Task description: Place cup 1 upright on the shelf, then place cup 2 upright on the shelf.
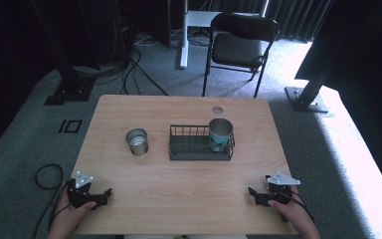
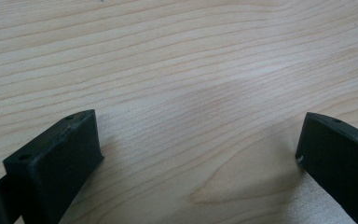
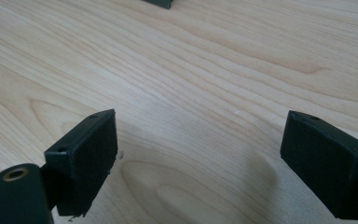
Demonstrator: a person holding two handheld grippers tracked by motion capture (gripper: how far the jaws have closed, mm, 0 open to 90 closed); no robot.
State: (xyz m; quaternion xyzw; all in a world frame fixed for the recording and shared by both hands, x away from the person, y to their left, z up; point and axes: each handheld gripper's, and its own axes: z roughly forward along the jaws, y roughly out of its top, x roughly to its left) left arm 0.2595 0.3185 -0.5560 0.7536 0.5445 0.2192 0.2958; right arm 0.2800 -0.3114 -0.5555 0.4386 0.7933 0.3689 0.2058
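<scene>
So nothing's started: both ur tools, left tool (image 1: 105,195) & right tool (image 1: 252,193), sit wide, empty; steel cup (image 1: 137,141) at 11 o'clock untouched.

dim room, overexposed glare at right

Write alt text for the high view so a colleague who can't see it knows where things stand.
A person rests an open left gripper and open right gripper at the near corners of a wooden table. Farther back stand a silver metal cup and a black wire basket holding a teal cup at its right end.
</scene>
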